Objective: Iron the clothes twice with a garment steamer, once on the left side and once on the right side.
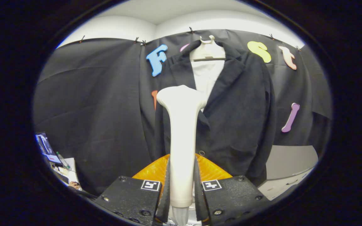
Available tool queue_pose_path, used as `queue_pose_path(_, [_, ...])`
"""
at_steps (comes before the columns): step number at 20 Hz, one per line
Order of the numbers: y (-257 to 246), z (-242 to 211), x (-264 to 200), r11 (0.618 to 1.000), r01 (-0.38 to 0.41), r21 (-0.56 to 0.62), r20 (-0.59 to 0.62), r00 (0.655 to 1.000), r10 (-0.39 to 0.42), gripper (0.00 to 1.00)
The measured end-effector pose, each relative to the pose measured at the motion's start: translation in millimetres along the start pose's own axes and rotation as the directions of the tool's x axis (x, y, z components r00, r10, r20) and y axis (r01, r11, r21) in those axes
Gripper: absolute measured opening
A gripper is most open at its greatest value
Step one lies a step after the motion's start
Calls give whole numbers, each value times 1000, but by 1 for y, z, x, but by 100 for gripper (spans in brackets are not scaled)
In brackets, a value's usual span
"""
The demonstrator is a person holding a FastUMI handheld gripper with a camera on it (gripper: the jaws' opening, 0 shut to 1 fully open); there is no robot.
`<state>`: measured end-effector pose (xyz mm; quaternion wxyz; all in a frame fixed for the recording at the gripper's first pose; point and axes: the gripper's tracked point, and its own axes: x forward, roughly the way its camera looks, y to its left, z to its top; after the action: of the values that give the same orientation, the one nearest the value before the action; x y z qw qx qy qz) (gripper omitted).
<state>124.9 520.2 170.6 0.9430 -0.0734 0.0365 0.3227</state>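
Observation:
A white garment steamer point(182, 138) stands upright between my fingers, its handle clamped by both black pads. My gripper point(182, 185) is shut on that handle. The steamer's wide head rises in front of a dark suit jacket point(237, 119), level with its chest and slightly left of the lapel opening. The jacket hangs on a white hanger point(208, 50) over a white shirt point(206, 77), against the black cloth wall. How far the steamer head is from the fabric cannot be told.
An orange ribbed part point(212, 171) lies just beyond the fingers, below the jacket hem. A screen point(45, 147) and papers point(69, 172) sit low at the left. A grey-white cabinet point(289, 169) stands low at the right.

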Motion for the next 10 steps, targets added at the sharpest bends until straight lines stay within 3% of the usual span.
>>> queue_pose_path(10, [43, 72, 61, 998, -13, -62, 86, 996, 19, 35])
